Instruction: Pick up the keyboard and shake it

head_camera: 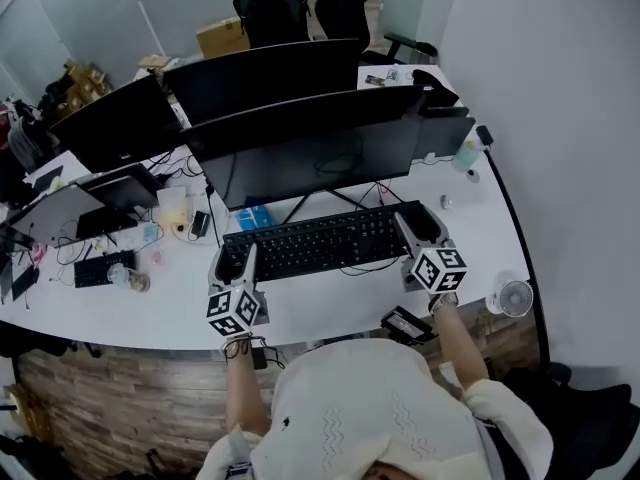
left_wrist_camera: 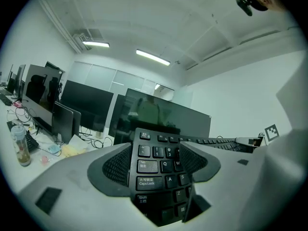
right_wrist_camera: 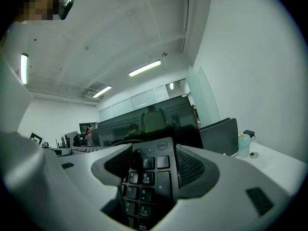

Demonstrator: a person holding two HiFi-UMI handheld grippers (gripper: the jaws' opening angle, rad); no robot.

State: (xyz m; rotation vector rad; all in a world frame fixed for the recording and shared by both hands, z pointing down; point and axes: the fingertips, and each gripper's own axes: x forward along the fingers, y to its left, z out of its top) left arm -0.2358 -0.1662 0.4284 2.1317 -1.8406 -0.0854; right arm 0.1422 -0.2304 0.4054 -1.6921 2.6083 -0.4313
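Note:
A black keyboard [head_camera: 320, 243] lies crosswise in front of the big monitor [head_camera: 320, 153], held at both ends. My left gripper [head_camera: 238, 258] is shut on its left end, and in the left gripper view the Tab and Caps Lock keys [left_wrist_camera: 150, 167] stand between the two dark pads [left_wrist_camera: 115, 166]. My right gripper [head_camera: 420, 226] is shut on the number-pad end [right_wrist_camera: 153, 174], which fills the gap between its pads [right_wrist_camera: 191, 167]. A thin cable [head_camera: 352, 266] loops under the keyboard's front edge. I cannot tell whether the keyboard touches the desk.
The white desk [head_camera: 330, 308] curves round to the right. On it are a small fan [head_camera: 515, 298], a black device [head_camera: 406, 324] at the front edge, a bottle [head_camera: 466, 155], a blue pack [head_camera: 254, 216] and a second small keyboard [head_camera: 102, 268]. More monitors stand to the left and behind.

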